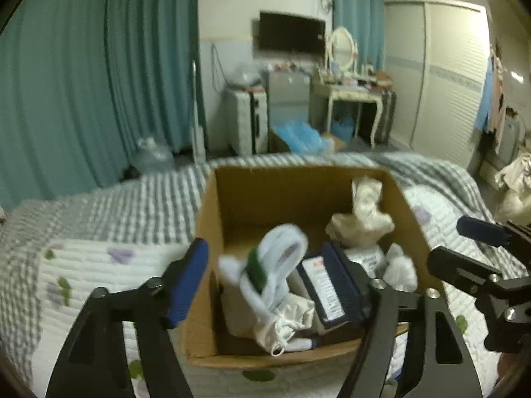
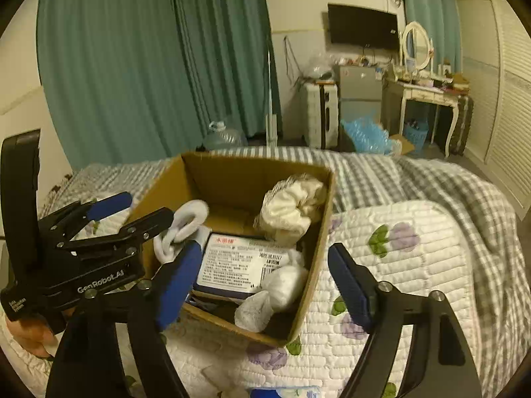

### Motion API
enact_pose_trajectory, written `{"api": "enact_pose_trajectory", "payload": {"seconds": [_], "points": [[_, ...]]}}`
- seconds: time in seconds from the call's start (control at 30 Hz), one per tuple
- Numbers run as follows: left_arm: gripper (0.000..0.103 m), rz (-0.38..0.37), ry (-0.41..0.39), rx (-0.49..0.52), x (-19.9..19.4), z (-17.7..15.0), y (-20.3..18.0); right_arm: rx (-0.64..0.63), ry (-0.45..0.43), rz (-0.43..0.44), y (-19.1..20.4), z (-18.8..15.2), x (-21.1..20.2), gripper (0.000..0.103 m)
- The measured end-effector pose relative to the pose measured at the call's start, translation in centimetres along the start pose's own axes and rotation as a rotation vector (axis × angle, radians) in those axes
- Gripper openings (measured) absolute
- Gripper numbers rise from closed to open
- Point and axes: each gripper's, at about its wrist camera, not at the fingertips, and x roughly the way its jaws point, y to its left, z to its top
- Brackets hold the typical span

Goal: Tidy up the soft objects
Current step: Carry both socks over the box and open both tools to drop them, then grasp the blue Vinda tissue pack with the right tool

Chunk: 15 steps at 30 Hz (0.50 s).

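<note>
An open cardboard box (image 1: 212, 238) (image 2: 318, 232) stands on the bed. Inside lie a cream cloth bundle (image 1: 363, 212) (image 2: 292, 209), a blue packet with a white label (image 1: 327, 287) (image 2: 239, 262), white wads (image 1: 400, 268) (image 2: 285, 282) and a white cloth bag (image 1: 278, 325). My left gripper (image 1: 265, 282) (image 2: 146, 207) is open over the box's near left side. A blurred white soft item with a green patch (image 1: 275, 258) (image 2: 186, 225) is loose between its pads, which do not press on it. My right gripper (image 2: 265, 285) (image 1: 446, 243) is open at the box's near right corner, holding nothing.
A white flowered quilt (image 2: 415, 265) and a grey checked blanket (image 1: 139, 202) cover the bed. A hand (image 2: 30, 331) holds the left gripper. A blue packet (image 2: 285, 391) lies at the near edge. Teal curtains (image 1: 83, 83), a dressing table (image 1: 345, 93) and a wardrobe (image 1: 448, 76) stand beyond.
</note>
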Motion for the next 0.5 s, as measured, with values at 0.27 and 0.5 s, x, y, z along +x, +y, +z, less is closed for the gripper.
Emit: {"api": "enact_pose_trajectory", "payload": {"seconds": [0.27,0.5], "points": [[0.085,0.028,-0.081,-0.02,-7.5,1.5,-0.5,-0.008,-0.062,-0.071,0.3,0.4,-6.9,0.088],[0.091,0.043,-0.21,-0.018,-16.3,1.9,-2.1,-0.048,-0.14,-0.118,1.0,0.6,-15.3,0.095]]}}
